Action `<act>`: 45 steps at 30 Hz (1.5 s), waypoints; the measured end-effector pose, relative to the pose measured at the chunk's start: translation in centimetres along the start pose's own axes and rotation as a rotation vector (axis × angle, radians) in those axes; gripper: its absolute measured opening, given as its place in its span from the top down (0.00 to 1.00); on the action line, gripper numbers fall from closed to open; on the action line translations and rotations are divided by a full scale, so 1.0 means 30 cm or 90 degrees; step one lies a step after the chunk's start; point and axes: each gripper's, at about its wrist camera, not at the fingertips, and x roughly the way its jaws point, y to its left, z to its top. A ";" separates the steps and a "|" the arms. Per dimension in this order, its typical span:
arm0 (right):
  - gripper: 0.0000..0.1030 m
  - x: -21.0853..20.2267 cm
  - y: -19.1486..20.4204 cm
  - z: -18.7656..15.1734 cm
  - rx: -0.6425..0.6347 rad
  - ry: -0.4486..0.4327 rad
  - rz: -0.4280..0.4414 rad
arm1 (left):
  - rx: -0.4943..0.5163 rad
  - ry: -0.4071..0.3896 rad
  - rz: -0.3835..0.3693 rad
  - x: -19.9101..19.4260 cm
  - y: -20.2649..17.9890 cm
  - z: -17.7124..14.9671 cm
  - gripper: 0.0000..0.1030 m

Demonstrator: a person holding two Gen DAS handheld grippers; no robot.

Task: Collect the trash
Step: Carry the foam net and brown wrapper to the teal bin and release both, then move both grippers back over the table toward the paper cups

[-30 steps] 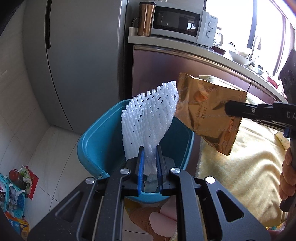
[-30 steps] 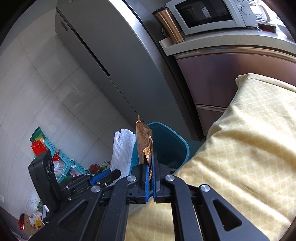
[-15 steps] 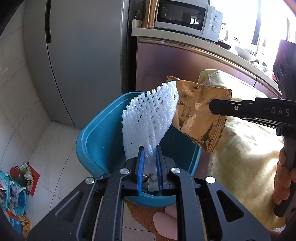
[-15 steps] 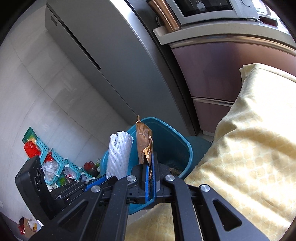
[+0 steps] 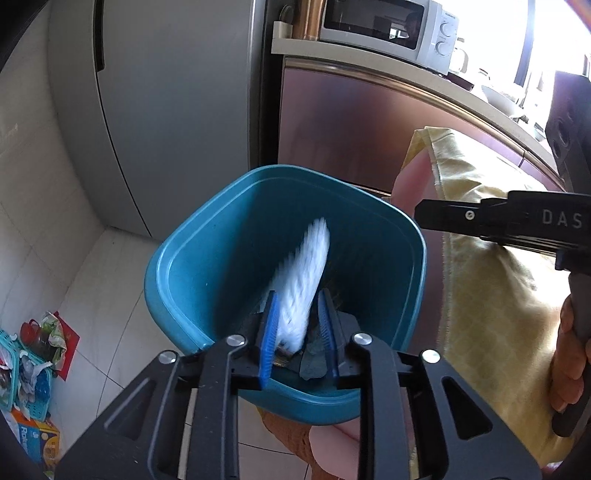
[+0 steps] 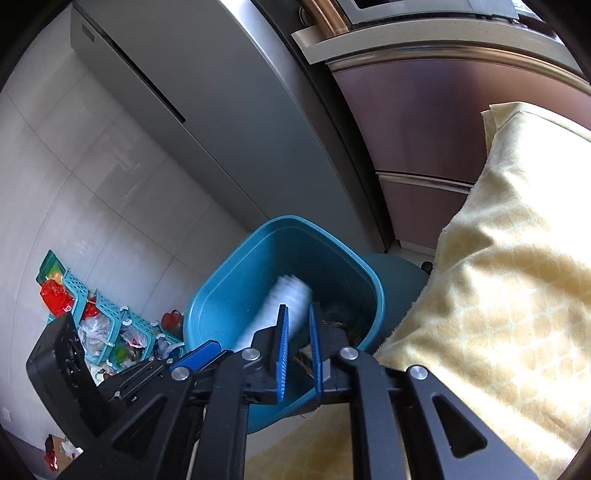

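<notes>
White foam net point(image 5: 304, 280), blurred, inside blue bin point(image 5: 184, 258), between parted pads of left gripper point(image 5: 297, 326), touching neither; jaws just opening. Right gripper point(image 6: 297, 341) also just opening, narrow gap, nothing between, above bin.

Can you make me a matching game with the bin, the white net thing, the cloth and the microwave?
Things:
1. bin
2. foam net
3. cloth
4. microwave

Descriptions:
A. yellow
B. blurred white, inside the bin
C. up on the counter
D. teal blue, on the floor by the fridge

Pairs: 1-D, 2-B, 3-A, 4-C
</notes>
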 end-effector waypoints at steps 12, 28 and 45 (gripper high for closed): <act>0.81 -0.096 -0.015 -0.057 -0.019 -0.041 0.005 | 0.002 -0.061 -0.031 -0.119 -0.013 -0.018 0.61; 0.69 -0.375 -0.084 -0.188 -0.044 -0.125 -0.008 | 0.053 -0.139 -0.117 -0.317 -0.178 -0.032 0.45; 0.67 -0.836 -0.358 -0.444 0.040 -0.249 -0.160 | 0.225 -0.109 -0.286 -0.310 -0.668 -0.059 0.44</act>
